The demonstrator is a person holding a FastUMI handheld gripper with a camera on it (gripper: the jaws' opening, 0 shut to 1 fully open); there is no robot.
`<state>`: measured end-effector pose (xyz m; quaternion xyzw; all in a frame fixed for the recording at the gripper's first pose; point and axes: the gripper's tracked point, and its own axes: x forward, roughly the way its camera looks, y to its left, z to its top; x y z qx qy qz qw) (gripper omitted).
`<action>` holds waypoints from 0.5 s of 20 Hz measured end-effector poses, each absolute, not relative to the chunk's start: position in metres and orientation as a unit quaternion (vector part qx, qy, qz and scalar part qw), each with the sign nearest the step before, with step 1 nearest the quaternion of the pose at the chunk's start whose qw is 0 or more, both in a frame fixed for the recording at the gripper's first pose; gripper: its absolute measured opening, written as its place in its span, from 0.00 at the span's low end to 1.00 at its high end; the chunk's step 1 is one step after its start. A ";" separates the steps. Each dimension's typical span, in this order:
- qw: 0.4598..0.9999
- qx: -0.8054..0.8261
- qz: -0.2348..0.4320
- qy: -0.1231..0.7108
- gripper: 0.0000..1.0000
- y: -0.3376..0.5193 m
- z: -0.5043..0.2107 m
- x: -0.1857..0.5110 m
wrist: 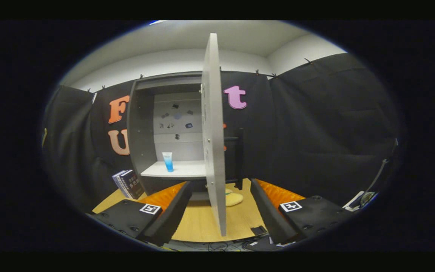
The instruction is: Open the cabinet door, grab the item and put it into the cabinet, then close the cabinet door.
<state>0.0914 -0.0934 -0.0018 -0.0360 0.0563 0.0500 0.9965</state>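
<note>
A grey cabinet (142,124) stands on the wooden table against the booth wall. Its door (214,143) is swung open, edge-on toward me, and its free edge reaches between my two fingers. A small blue-and-white tube (168,161) stands upright on the white shelf (181,170) inside the cabinet, left of the door. My gripper (221,204) is open, with its fingers spread either side of the door's lower edge. I cannot tell whether the fingers touch the door. A dark handle bar (240,158) sticks out on the door's right side.
Books (127,184) stand upright left of the cabinet base. A pale yellow soft object (233,198) lies on the table just right of the door's foot. Cables and small dark items lie at the table's front edge (257,231).
</note>
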 end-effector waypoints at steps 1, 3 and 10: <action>0.997 -0.034 0.042 0.058 0.99 -0.102 -0.004 0.095; 0.997 -0.028 0.038 0.063 0.99 -0.115 -0.011 0.103; 0.995 -0.001 0.078 0.057 1.00 -0.117 -0.012 0.104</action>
